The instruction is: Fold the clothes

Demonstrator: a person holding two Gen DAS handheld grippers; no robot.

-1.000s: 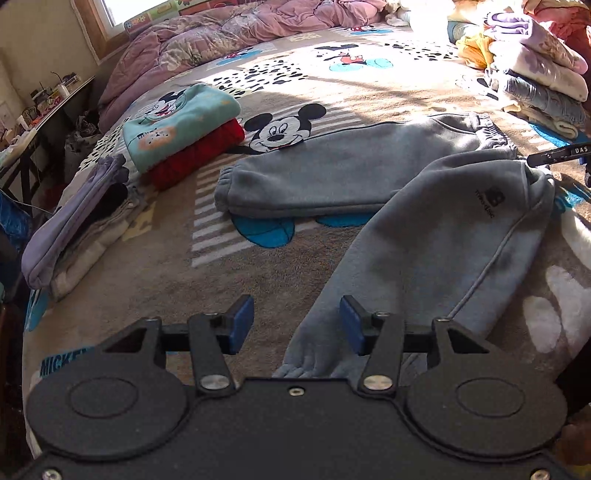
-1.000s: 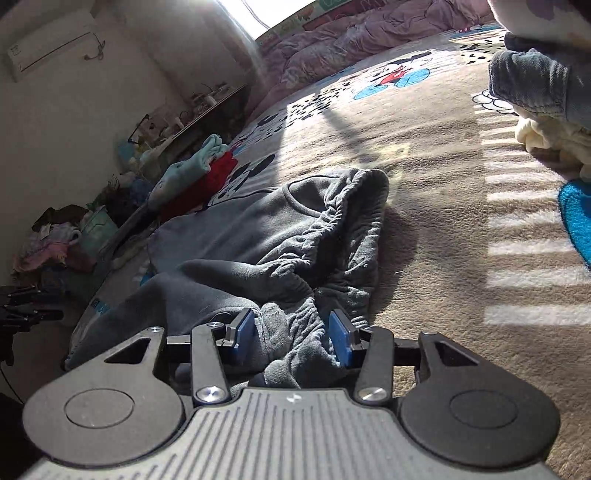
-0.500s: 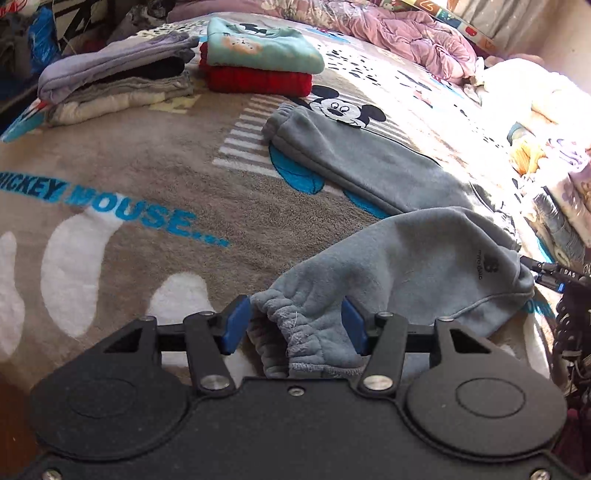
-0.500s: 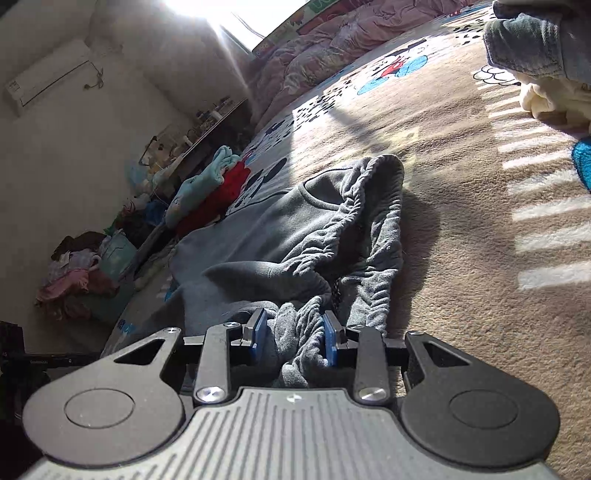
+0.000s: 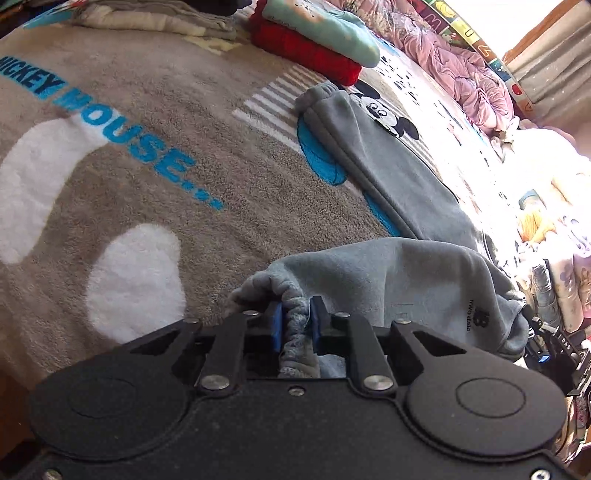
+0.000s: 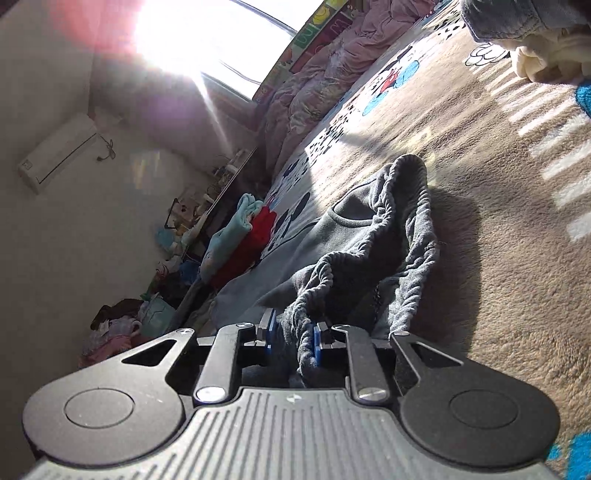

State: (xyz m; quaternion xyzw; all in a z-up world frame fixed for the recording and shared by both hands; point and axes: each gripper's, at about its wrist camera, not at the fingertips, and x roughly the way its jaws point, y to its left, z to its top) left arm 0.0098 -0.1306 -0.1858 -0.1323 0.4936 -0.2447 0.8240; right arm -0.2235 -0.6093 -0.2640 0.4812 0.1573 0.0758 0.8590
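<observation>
we see the grey sweatpants (image 5: 399, 280) spread across a bed covered by a mickey mouse blanket (image 5: 140, 192), one leg lying flat toward the far side and the other leg drawn near us with its cuff raised. the left tongs (image 5: 296, 324) are pressed together on the gathered ankle cuff (image 5: 295, 314) of that near leg, the blue pads (image 5: 276, 326) squeezing the ribbed fabric between them. in the right wrist view the right tongs (image 6: 293, 341) are closing on the elastic waistband (image 6: 369, 258) of the same sweatpants (image 6: 332, 236), with a bunched fold of the dark grey cloth between the blue pads (image 6: 317, 341) and pressed against them; the rest of the waistband stands up in a crumpled loop on the blanket (image 6: 498, 221) just ahead. beyond the flat leg a folded teal sweater (image 5: 325, 33) sits on top of a folded red sweater (image 5: 306, 55), and further left lies a pile of pale folded clothes (image 5: 155, 20). a rumpled pink quilt (image 5: 461, 66) runs along the far edge of the bed under the window, and a stack of folded garments (image 5: 561, 280) stands at the right.
</observation>
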